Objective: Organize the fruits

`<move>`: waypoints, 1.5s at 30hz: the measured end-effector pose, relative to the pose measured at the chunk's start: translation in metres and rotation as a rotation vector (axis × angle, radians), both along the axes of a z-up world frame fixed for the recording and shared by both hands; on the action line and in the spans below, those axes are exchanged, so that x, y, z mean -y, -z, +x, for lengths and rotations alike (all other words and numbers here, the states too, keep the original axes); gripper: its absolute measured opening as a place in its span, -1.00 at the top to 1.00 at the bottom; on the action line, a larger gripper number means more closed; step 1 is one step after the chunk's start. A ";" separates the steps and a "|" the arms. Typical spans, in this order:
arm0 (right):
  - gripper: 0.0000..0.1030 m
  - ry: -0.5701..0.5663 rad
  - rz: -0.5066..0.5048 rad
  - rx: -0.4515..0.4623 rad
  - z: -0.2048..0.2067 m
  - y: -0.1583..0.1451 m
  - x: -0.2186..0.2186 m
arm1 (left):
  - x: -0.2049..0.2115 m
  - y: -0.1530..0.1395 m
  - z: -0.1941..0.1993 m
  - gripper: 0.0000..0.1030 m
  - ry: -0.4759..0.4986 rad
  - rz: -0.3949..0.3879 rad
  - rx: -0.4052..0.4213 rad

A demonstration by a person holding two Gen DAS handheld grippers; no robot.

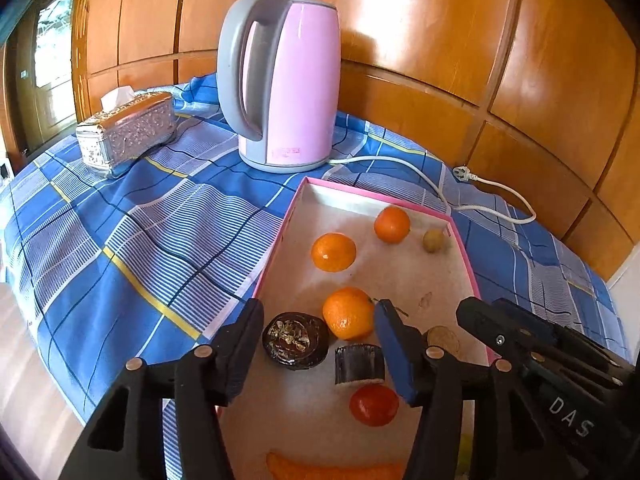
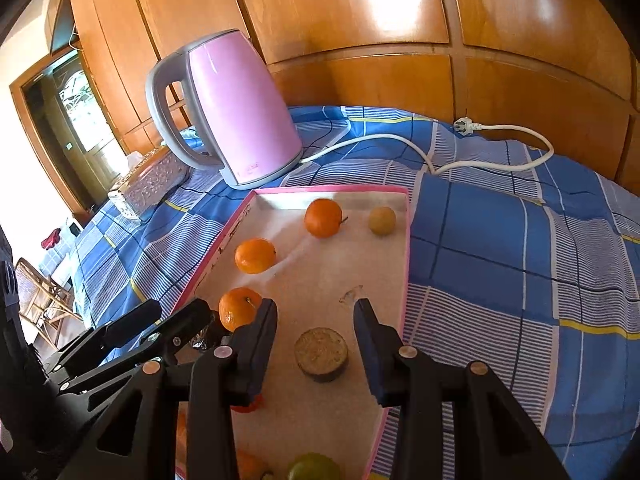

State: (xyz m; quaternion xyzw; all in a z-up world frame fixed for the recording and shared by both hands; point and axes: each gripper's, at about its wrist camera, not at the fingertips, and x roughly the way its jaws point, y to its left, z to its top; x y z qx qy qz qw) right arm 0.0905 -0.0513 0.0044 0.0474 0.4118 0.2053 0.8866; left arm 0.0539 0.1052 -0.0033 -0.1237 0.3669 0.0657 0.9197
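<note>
Inspecting the left gripper (image 1: pixel 316 344), we find its jaws parted and pressing on nothing; a dark round fruit (image 1: pixel 295 340) and a dark cylindrical piece (image 1: pixel 359 364) lie loose between the fingers, on the floor of the pink-rimmed tray (image 1: pixel 280 240). An orange (image 1: pixel 347 313) sits just past the fingertips, and a red fruit (image 1: pixel 374 405) lies nearer the camera, by the blue-padded finger.

We find the right gripper (image 2: pixel 316 316) also released, its fingers apart over the same tray; a short tan-topped round piece (image 2: pixel 321 354) rests between them, untouched.

Beyond both sets of fingertips, two more oranges (image 2: pixel 255 255) (image 2: pixel 323 217) and a small yellowish fruit (image 2: pixel 382 221) lie toward the tray's far end. Farther out, on the blue checked cloth (image 1: pixel 120 240), stand a pink kettle (image 1: pixel 288 84) and a silver tissue box (image 1: pixel 126 134).
</note>
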 end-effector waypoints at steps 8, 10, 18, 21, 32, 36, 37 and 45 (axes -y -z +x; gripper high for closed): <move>0.22 0.023 -0.032 0.040 -0.016 -0.008 0.004 | 0.003 -0.004 -0.013 -0.26 -0.012 0.025 0.014; 0.21 0.030 -0.047 0.055 -0.022 -0.010 0.005 | 0.005 -0.005 -0.017 -0.32 -0.011 0.029 0.017; 0.21 0.109 -0.063 0.093 -0.044 -0.014 0.020 | 0.010 -0.012 -0.036 -0.46 -0.017 0.055 0.035; 0.22 0.133 -0.070 0.094 -0.050 -0.013 0.026 | 0.012 -0.014 -0.044 -0.50 -0.019 0.061 0.040; 0.22 0.152 -0.118 0.091 -0.072 -0.002 0.035 | 0.024 -0.012 -0.064 -0.71 -0.013 0.090 0.045; 0.22 0.163 -0.123 0.085 -0.074 -0.002 0.039 | 0.028 -0.013 -0.065 -0.75 -0.002 0.098 0.049; 0.22 0.164 -0.123 0.084 -0.074 -0.002 0.039 | 0.028 -0.013 -0.065 -0.75 -0.002 0.100 0.049; 0.22 0.151 -0.128 0.082 -0.073 -0.001 0.037 | 0.026 -0.012 -0.064 -0.75 -0.012 0.092 0.040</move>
